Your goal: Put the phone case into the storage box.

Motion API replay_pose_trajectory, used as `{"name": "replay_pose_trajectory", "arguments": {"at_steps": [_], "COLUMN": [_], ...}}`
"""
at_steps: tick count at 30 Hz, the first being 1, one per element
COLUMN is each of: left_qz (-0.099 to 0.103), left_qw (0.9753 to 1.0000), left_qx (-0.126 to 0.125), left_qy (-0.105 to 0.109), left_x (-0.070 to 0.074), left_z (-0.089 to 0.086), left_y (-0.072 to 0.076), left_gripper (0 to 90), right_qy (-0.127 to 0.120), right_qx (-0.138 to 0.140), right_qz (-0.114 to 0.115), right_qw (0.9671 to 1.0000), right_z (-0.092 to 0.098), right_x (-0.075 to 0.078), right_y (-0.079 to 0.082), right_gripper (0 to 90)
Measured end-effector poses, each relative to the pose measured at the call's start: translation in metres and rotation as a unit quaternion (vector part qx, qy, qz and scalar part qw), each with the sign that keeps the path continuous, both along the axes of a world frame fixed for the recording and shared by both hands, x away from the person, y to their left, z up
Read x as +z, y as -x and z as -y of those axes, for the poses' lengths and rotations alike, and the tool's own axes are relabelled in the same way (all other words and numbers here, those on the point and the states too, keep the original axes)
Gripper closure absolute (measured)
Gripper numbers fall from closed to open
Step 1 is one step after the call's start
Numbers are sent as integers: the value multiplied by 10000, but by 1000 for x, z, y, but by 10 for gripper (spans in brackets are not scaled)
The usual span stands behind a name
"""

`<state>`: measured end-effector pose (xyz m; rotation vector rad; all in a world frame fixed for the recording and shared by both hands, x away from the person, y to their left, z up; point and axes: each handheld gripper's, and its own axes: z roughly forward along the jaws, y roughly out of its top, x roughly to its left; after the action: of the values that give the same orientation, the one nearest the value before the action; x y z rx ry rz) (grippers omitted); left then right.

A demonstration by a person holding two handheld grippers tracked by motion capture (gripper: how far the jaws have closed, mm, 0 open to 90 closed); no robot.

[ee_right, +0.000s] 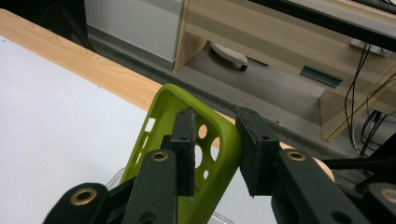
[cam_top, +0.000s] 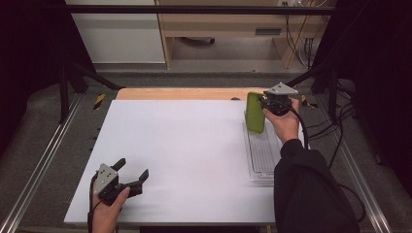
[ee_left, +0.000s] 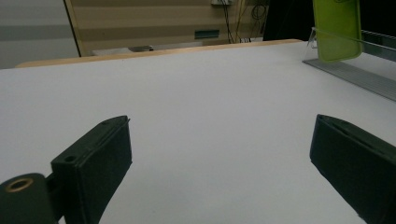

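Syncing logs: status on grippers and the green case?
Right gripper shut on green phone case above clear rack. Left gripper open, idle. Nothing in the way.

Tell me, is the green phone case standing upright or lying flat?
Upright: the green phone case stands on end over the clear tray, its top edge pinched by the right tool.

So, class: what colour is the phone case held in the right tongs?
Lime green; the phone case shows best in the right gripper view.
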<state>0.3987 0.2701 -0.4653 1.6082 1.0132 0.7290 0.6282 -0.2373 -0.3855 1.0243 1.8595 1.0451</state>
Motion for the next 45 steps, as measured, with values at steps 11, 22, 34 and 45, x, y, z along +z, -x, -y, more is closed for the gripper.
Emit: {"name": "replay_pose_trajectory", "arguments": {"at_steps": [11,22,34,45], "left_qz": [1,0,1,1], "left_qw": [10000,10000,10000,10000], "left_qx": [2,5,2,4], "left_qy": [1,-1,-6,-8], "left_x": [0,0,0,0], "left_z": [0,0,1,1], "left_y": [0,0,0,0], "left_gripper": [49,50,50,50], "right_qy": [-10,-127,-176,-264], "right_qx": [-90,-165,-199,-287], "right_qz": [-40,-85,-124,-134], "right_qw": [10000,9997,9996,9991], "right_z": [-3,-2,-2,-2], "right_x": [-3,-5,-6,-7], "right_y": [-4,-7,-8,-11], "right_gripper": [672,655,649,631]}}
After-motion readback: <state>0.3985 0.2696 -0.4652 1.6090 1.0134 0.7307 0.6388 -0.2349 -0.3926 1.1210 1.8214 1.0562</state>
